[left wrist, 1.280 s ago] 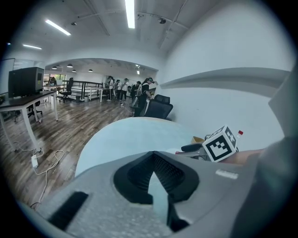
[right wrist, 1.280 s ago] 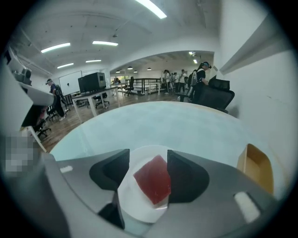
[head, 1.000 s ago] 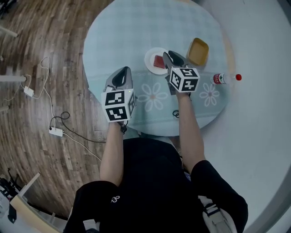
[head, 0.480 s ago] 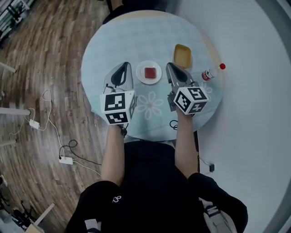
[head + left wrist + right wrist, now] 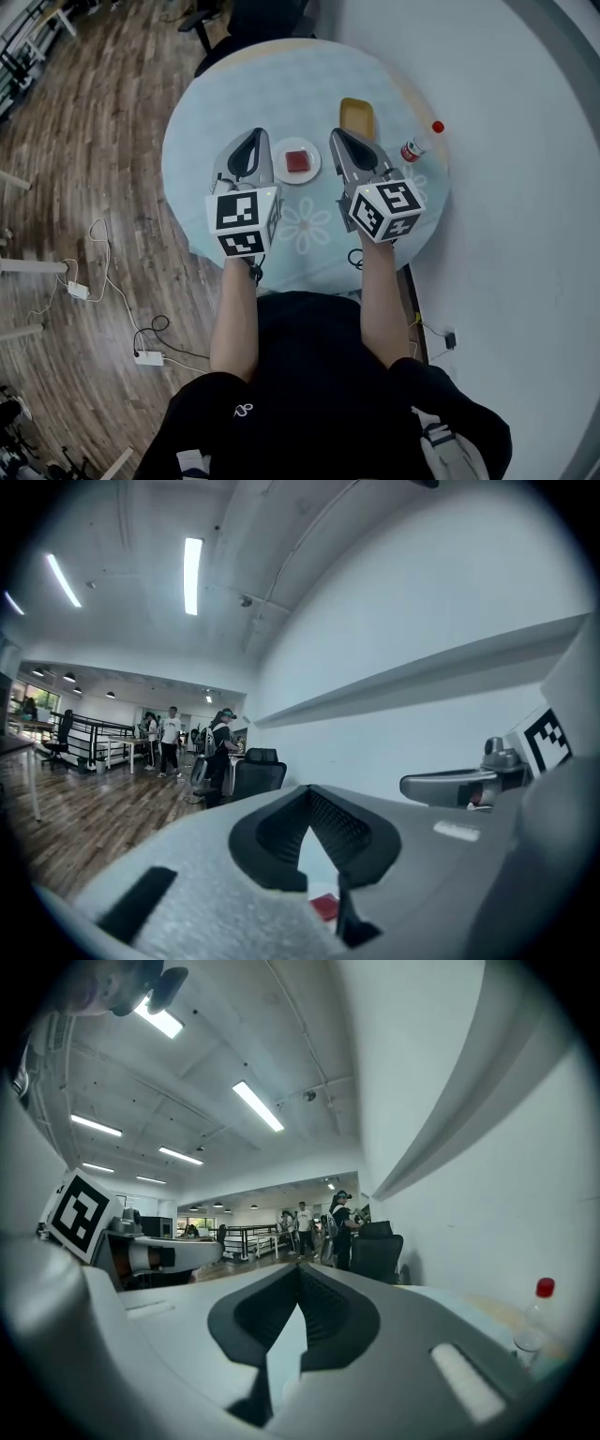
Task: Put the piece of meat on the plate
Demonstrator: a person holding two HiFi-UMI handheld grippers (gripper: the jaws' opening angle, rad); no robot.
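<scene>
The red piece of meat lies on the small white plate in the middle of the round table, clear of both grippers. My left gripper hovers high above the table just left of the plate, shut and holding nothing. My right gripper hovers at the same height just right of the plate, also shut and holding nothing. In the left gripper view the jaws meet at the tips, with a bit of the meat showing below them. The right gripper view shows its jaws shut against the room beyond.
A yellow tray sits behind the right gripper, and a red-capped bottle lies near the table's right edge. The table has a pale blue flowered cloth. An office chair stands beyond the table; cables lie on the wooden floor at left.
Both grippers have risen well above the table. The right one has drawn back from the plate's edge, leaving the meat uncovered on the plate. The head view has tilted, so the table looks smaller.
</scene>
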